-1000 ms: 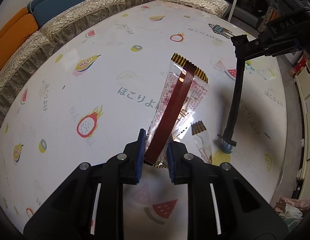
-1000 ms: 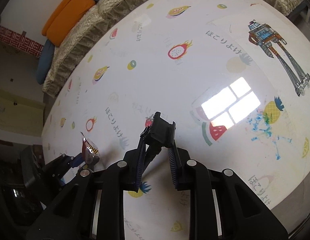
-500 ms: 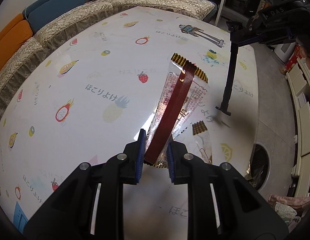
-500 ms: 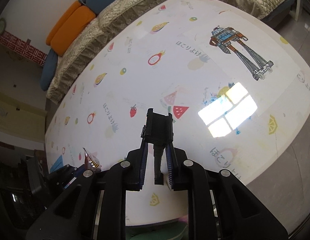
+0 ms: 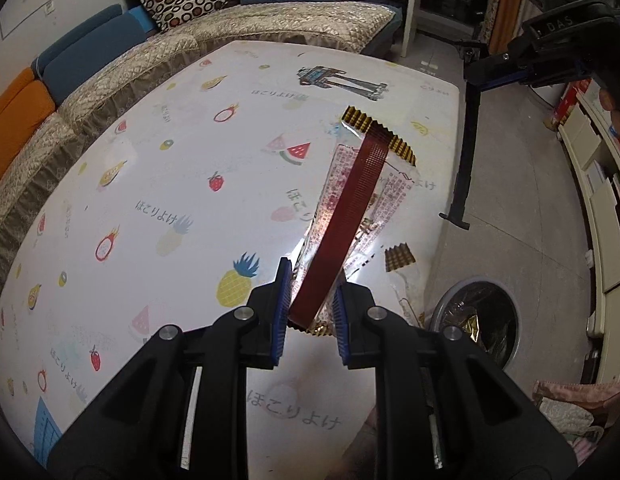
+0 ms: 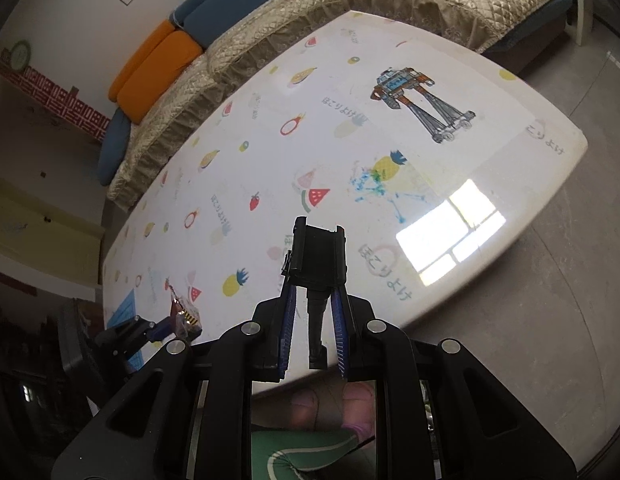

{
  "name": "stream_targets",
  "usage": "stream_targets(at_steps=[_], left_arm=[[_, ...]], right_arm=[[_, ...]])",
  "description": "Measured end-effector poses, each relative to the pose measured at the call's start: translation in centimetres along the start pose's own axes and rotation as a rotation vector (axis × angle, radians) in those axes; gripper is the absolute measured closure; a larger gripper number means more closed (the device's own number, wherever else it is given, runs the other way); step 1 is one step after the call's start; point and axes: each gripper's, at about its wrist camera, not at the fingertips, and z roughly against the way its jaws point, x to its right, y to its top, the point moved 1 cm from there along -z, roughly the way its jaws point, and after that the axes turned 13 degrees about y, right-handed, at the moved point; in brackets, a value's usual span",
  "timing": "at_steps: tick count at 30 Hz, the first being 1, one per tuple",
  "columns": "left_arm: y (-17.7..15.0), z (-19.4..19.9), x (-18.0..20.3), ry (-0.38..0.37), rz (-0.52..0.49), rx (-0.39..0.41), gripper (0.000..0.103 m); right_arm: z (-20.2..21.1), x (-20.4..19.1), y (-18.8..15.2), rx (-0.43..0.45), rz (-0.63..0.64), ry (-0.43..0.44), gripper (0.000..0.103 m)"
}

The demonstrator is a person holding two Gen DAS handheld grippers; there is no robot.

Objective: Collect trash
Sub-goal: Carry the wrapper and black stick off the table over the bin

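My left gripper (image 5: pixel 310 280) is shut on a clear snack wrapper (image 5: pixel 350 204) with a dark red stripe and gold zigzag ends. The wrapper hangs above the fruit-print table (image 5: pixel 181 168), and a smaller torn strip (image 5: pixel 402 276) dangles beside it. My right gripper (image 6: pixel 314 292) is shut on a black plastic piece (image 6: pixel 318 252), a block with a thin leg. In the left wrist view that leg (image 5: pixel 466 152) hangs from the right gripper (image 5: pixel 476 70) past the table's right edge. The right wrist view shows the left gripper (image 6: pixel 165 326) and its wrapper (image 6: pixel 183 308) at the lower left.
A grey round bin (image 5: pixel 442 308) with a dark liner and some shiny trash stands on the floor by the table's right corner. A quilted sofa (image 5: pixel 269 28) runs along the far sides. White cabinets (image 5: pixel 598 200) line the right. A person's feet (image 6: pixel 330 404) show below the table edge.
Both grippers have risen and travelled with their loads toward the table's right end. The bin and floor have come into view. The right jaws have closed a little on the black piece.
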Motion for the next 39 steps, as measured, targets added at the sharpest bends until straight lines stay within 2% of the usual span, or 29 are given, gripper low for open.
stream_targets(at_steps=[8,19,24,29,39], left_arm=[[0.9,2.0,7.0,-0.028,-0.113,0.043,0.085],[0.1,1.1,17.1,-0.088,-0.245,0.027,0.085],[-1.4,-0.3,21.1,-0.122,-0.294,-0.006,0.085],[-3.6,-2.7,24.5,-0.154,-0.338,-0.074,0.085],[-8.3,-7.7,29.1,-0.213,-0.419,-0.202,0.085]], right_arm=[[4.5,6.6,-5.8,0.019,-0.089,-0.006,0.084],[7.4,13.4,-12.0,0.033,-0.181,-0.023,0.084],[6.7,16.5,-14.4,0.004,-0.218,-0.033,0.084],[5.4,19.1,-16.9,-0.03,-0.254,-0.043,0.084],[1.0,23.3,-21.0,-0.111,-0.296,-0.081,0.084]])
